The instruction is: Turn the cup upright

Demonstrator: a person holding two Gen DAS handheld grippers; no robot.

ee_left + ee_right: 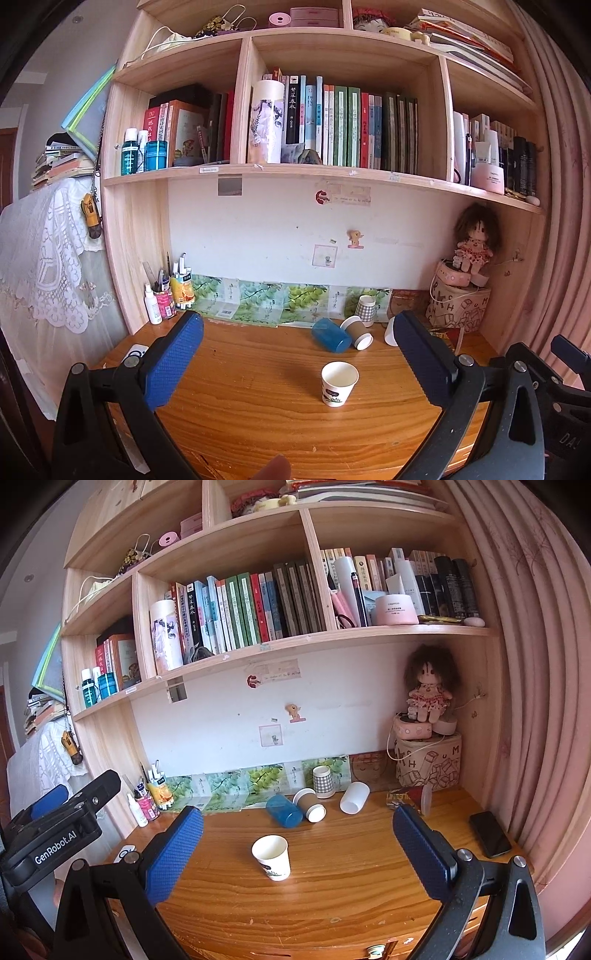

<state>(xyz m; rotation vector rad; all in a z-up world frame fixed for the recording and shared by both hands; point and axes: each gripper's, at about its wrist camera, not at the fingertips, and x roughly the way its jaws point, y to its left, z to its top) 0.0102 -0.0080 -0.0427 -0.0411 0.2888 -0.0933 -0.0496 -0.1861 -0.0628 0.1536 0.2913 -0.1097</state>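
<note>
Standing upright on the wooden desk (240,398), white paper cup (339,384), both grippers' jaws apart, bookshelf (332,170) behind.

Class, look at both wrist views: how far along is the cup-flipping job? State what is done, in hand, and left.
Done: the white printed paper cup stands upright, mouth up, mid-desk. In hand: nothing; the left gripper and right gripper are both open and empty. Left: the blue translucent plastic cup, brown paper cup and plain white cup lie on their sides near the wall.

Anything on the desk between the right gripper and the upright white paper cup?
No. In the right wrist view, only bare wooden desk lies between the open right gripper and the white paper cup.
</note>
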